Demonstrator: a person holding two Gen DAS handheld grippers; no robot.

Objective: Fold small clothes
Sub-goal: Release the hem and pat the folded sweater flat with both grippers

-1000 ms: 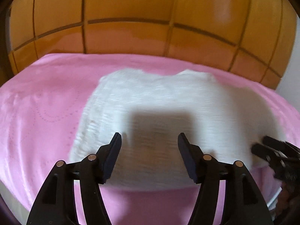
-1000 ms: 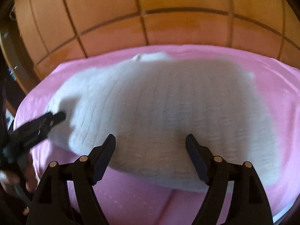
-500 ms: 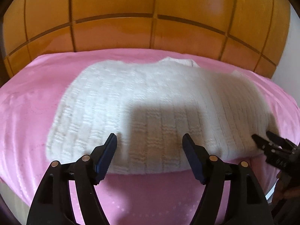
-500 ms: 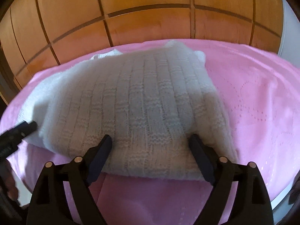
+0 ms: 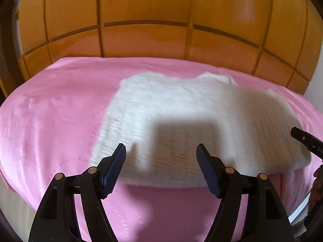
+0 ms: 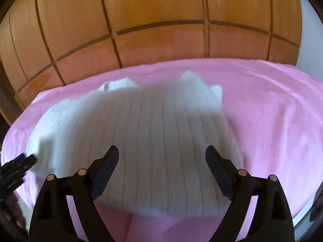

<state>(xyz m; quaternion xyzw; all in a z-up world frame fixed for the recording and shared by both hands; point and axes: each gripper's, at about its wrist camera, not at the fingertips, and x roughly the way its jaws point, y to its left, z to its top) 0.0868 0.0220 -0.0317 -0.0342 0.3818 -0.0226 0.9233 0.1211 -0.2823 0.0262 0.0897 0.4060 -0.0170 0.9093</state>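
Knitwear, a white ribbed sweater (image 5: pixel 201 121) folded into a block, lies mid-frame on the pink bedspread (image 5: pixel 50 121) before the wooden panelled headboard (image 5: pixel 141 10). Left gripper (image 5: pixel 161 151) hovers over its near edge, jaws apart, holding nothing. Right gripper (image 6: pixel 162 153) is likewise wide and empty above it.

Ribbed knit sweater (image 5: pixel 181 121); satiny pink sheet (image 5: pixel 50 121); glossy wood headboard (image 5: pixel 141 40).
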